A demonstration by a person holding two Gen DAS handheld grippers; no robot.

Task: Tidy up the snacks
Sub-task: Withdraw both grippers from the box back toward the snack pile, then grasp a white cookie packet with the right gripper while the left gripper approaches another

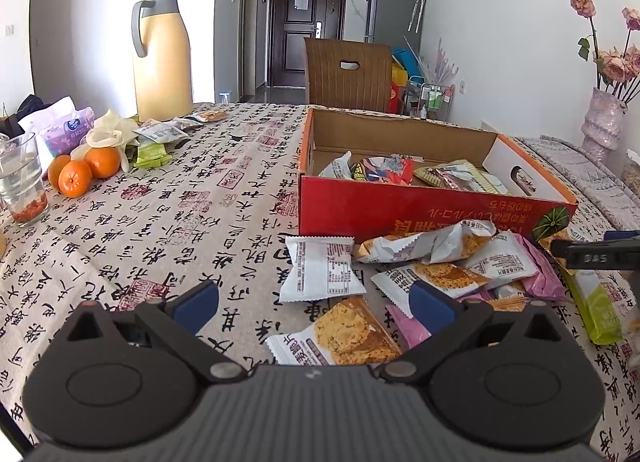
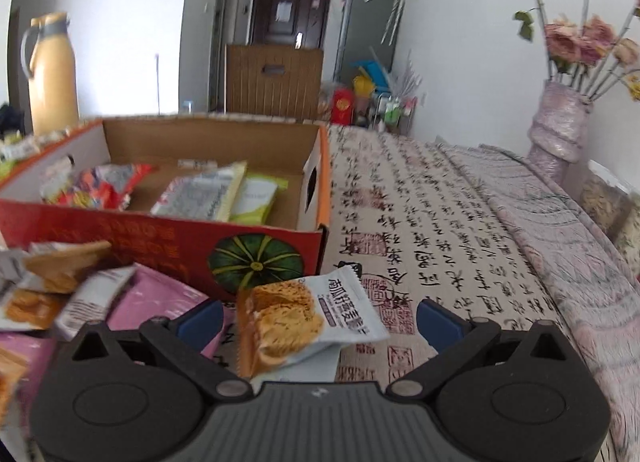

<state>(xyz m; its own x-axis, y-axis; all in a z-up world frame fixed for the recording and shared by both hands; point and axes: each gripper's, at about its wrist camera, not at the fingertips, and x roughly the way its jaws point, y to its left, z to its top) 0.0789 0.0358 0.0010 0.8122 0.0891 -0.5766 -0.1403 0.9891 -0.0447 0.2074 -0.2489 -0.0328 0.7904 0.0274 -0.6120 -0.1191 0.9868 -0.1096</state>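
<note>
A red cardboard box (image 1: 400, 210) with several snack packets inside stands on the table; it also shows in the right wrist view (image 2: 120, 238). A heap of loose snack packets (image 1: 440, 262) lies in front of it. My left gripper (image 1: 314, 302) is open above a white and orange cracker packet (image 1: 340, 334). My right gripper (image 2: 320, 318) is open, with a white and orange cracker packet (image 2: 304, 318) lying loose between its fingers. The right gripper's tip (image 1: 592, 256) shows at the right edge of the left wrist view.
A beige thermos jug (image 1: 162, 58), several oranges (image 1: 84, 172), a glass (image 1: 22, 186) and more packets (image 1: 164, 134) stand on the left. A vase of dried roses (image 2: 560, 122) stands at the far right. A wooden chair (image 1: 348, 74) is behind the table.
</note>
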